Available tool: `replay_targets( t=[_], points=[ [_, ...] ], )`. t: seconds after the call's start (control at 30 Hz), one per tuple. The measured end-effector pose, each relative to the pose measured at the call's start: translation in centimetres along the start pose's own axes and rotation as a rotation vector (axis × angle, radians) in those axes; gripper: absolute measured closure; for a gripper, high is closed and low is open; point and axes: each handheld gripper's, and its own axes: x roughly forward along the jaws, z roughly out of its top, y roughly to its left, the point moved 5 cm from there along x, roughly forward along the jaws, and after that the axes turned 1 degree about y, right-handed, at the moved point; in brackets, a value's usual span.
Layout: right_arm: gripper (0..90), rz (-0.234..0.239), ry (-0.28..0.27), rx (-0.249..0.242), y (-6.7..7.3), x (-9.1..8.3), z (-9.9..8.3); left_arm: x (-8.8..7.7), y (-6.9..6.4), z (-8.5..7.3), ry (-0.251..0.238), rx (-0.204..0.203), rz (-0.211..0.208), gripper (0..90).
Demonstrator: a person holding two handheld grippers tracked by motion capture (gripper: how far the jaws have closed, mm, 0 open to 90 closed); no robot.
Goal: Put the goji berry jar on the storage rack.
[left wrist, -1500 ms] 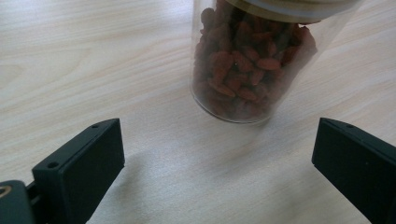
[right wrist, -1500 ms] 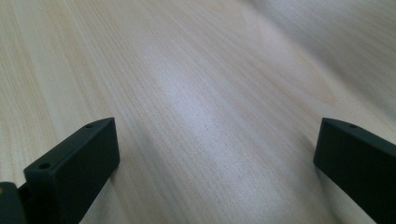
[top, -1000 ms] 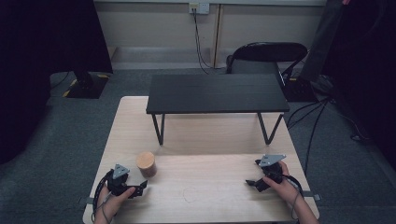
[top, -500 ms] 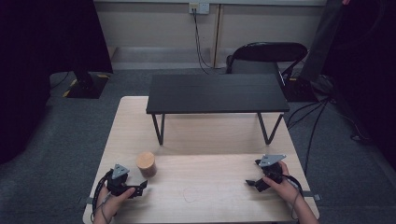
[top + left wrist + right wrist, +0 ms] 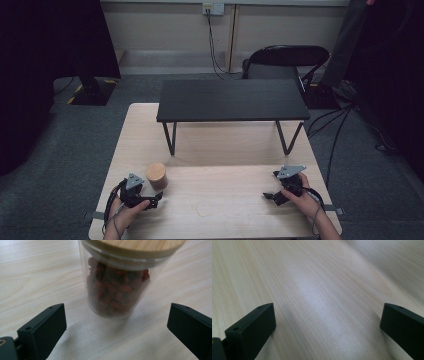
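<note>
A glass jar (image 5: 117, 290) with a bamboo lid (image 5: 156, 172) stands upright on the light wooden desk (image 5: 225, 150), near the front left side. It is partly filled with small dried red berries (image 5: 115, 287). The left tool (image 5: 150, 201) is just beside the jar, with its jaws spread wide and holding nothing; in the left gripper view the jar sits ahead, between the two jaws but not touched by them. The right tool (image 5: 270, 196) rests far to the right, also wide open and empty, over bare wood.

The risk is in the approach: the glass is smooth and round, and the jar is rather tall. If one jaw reaches it first, the jar may slide or tip over. A grip too high, on the lid, could pull the lid off.
</note>
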Motion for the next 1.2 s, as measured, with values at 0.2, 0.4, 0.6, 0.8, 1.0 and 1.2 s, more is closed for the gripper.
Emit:
replay_targets(
  t=[0.2,0.4,0.6,0.8,1.0,1.2],
  points=[
    [0.0,0.000,0.000,0.000,0.0,0.0,0.0,0.8,0.2,0.7,-0.001,-0.008,0.006,1.5],
    [0.0,0.000,0.000,0.000,0.0,0.0,0.0,1.6,0.4,1.3,0.002,0.004,0.010,1.5],
    [0.0,0.000,0.000,0.000,0.0,0.0,0.0,2.1,0.3,1.4,-0.002,0.020,0.006,1.5],
    [0.0,0.000,0.000,0.000,0.0,0.0,0.0,2.4,0.3,1.7,-0.007,0.028,0.006,4.0],
    [0.0,0.000,0.000,0.000,0.0,0.0,0.0,2.6,0.4,1.5,-0.005,0.002,0.008,8.5],
    [0.0,0.000,0.000,0.000,0.0,0.0,0.0,2.9,0.4,1.3,-0.031,-0.018,0.007,12.2]
  ],
)
